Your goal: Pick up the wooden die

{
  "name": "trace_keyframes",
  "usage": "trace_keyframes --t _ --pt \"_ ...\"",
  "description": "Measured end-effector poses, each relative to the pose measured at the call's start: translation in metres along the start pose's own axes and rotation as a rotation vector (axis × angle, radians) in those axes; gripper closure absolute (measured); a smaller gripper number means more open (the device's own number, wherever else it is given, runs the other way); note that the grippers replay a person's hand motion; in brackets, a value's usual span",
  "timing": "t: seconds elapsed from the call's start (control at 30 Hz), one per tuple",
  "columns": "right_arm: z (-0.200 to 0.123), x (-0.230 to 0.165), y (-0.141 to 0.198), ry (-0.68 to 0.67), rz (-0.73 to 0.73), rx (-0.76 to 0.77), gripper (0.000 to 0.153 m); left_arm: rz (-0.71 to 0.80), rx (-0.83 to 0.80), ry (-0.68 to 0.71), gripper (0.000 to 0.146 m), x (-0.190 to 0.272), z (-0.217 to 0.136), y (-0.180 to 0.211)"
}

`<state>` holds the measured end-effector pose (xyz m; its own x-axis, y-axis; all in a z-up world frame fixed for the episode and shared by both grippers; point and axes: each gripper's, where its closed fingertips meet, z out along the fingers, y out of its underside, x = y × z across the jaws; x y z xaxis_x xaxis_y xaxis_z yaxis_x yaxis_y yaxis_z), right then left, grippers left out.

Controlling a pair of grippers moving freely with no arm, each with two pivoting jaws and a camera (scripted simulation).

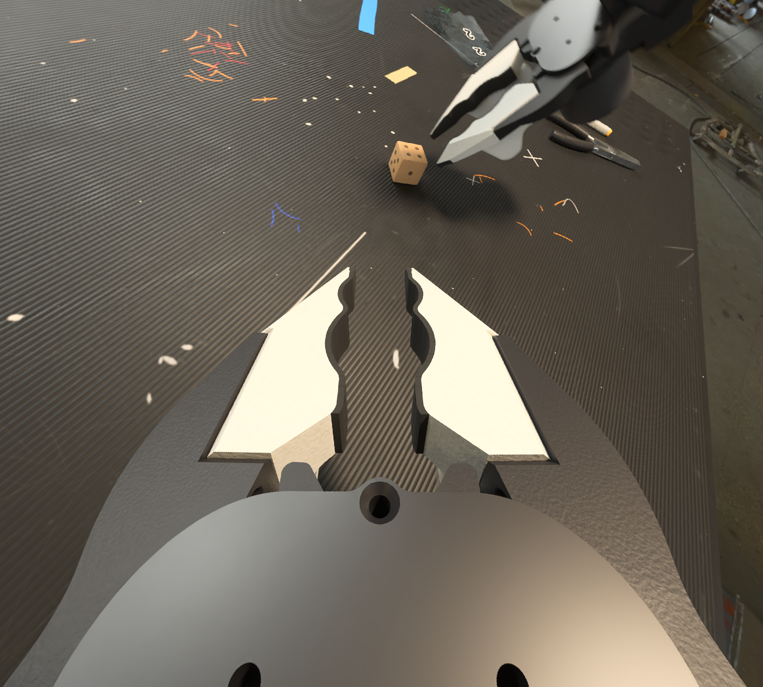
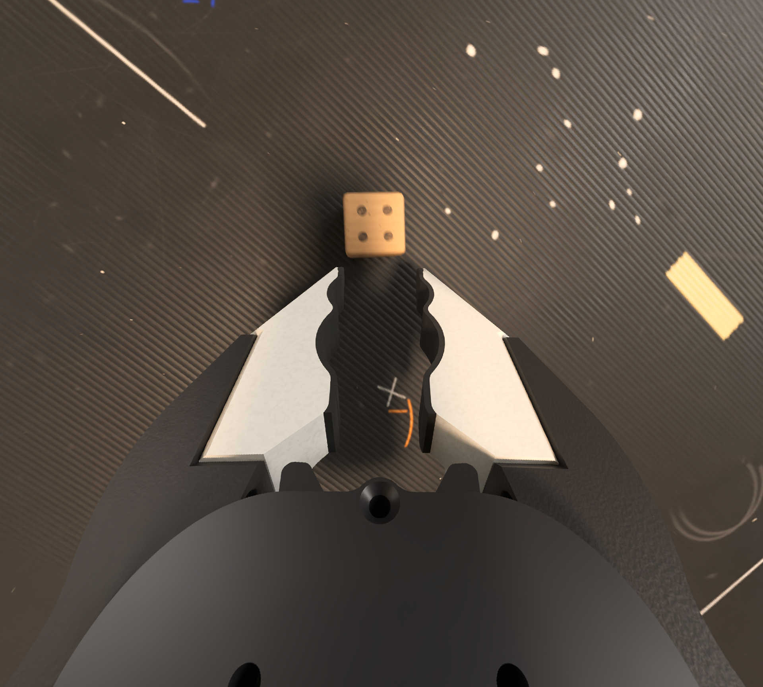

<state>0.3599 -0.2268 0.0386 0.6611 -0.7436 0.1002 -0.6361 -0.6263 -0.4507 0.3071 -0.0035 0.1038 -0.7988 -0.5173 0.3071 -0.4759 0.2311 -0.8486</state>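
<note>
A small wooden die (image 1: 407, 163) with dark pips lies on the dark ribbed mat. In the right wrist view the die (image 2: 374, 224) sits just beyond my right gripper's fingertips, slightly left of their midline, four pips up. My right gripper (image 2: 380, 273) is open and empty, pointing down at the mat. In the left wrist view it (image 1: 437, 148) hovers just right of the die, tips close to it but apart. My left gripper (image 1: 380, 273) is open and empty, well in front of the die, low over the mat.
Pliers (image 1: 594, 145) and a white marker (image 1: 600, 127) lie on the mat at the right behind the right gripper. Blue tape (image 1: 367, 10) and beige tape (image 1: 400, 74) are stuck to the mat. The mat's right edge (image 1: 697, 254) drops off to the workshop floor.
</note>
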Motion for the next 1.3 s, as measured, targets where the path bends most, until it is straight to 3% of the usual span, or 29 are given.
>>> trace_keyframes --t 0.23,0.47,0.57,0.67,0.77,0.83,0.93,1.03,1.1,1.3 --pt "0.024 -0.001 -0.011 -0.107 -0.011 -0.204 0.111 0.080 -0.011 -0.005 0.122 0.012 0.002 0.002" --pt "0.025 -0.004 -0.009 -0.155 0.003 -0.159 0.121 0.138 -0.072 -0.020 0.122 0.015 0.006 0.018" --pt "0.009 -0.011 -0.027 -0.203 0.011 0.005 0.121 0.131 -0.064 -0.023 0.122 0.015 0.007 0.013" --pt "-0.043 -0.048 -0.082 -0.464 0.087 0.433 0.121 0.028 -0.007 0.021 0.122 0.018 0.005 -0.001" --pt "-0.119 -0.078 -0.123 -1.002 0.285 0.856 0.121 -0.103 0.102 0.121 0.122 0.026 0.000 -0.025" --pt "-0.151 -0.082 -0.133 -1.308 0.393 1.029 0.121 -0.096 0.177 0.133 0.119 0.030 -0.005 -0.040" --pt "-0.166 -0.095 -0.140 -1.569 0.471 1.094 0.121 -0.011 0.263 0.135 0.117 0.041 -0.014 -0.060" --pt "-0.168 -0.109 -0.147 -1.726 0.514 1.108 0.121 0.002 0.336 0.230 0.116 0.066 -0.024 -0.077" --pt "-0.167 -0.117 -0.151 -1.771 0.512 1.121 0.121 -0.078 0.354 0.329 0.116 0.081 -0.026 -0.085" --pt "-0.166 -0.142 -0.159 -1.798 0.452 1.186 0.121 -0.632 0.418 0.775 0.115 0.094 -0.037 -0.107"
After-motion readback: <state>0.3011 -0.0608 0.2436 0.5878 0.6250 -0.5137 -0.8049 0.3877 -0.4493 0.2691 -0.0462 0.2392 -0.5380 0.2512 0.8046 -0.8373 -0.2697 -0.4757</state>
